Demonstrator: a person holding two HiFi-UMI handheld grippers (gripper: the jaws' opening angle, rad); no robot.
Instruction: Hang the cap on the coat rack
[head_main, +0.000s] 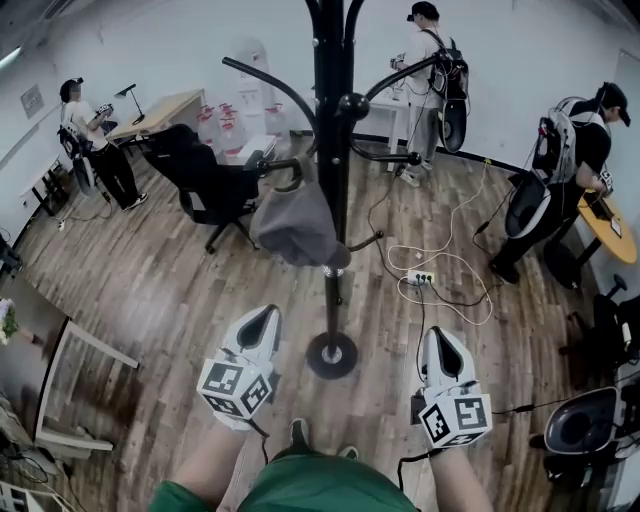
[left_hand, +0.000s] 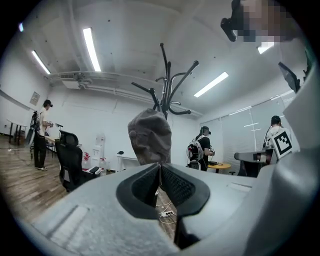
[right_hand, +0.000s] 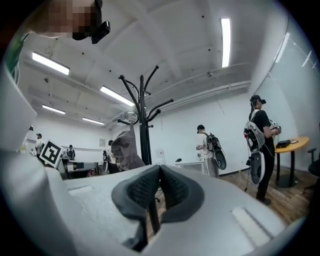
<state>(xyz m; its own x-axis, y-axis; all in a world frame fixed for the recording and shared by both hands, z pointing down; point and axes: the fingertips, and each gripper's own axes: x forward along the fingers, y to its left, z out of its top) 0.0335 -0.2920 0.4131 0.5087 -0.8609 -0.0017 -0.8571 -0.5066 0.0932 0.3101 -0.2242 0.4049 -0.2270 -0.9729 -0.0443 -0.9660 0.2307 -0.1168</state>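
across the wooden floor (head_main: 170, 290) of this office room, other people (head_main: 430, 70) stand well apart from us. straight ahead rises the coat rack (head_main: 332, 150), and the cap (head_main: 295, 225) already hangs from one hook (head_main: 272, 164): soft, light and floppy, we judge, best pinched at its edge. our left claw (head_main: 260, 322) and right claw (head_main: 440, 340) are both closed, empty.

Coat rack pole (head_main: 331, 200) stands dead ahead at 12, its base (head_main: 331, 356) on the floor close in. Cap (head_main: 295, 228) hangs at 11 and fills that side. Hooks (head_main: 392, 157) at 1 are bare, with a clear approach. Office chair (head_main: 205, 185) blocks 10. Cables (head_main: 440, 268) trail across the floor at 1–2.
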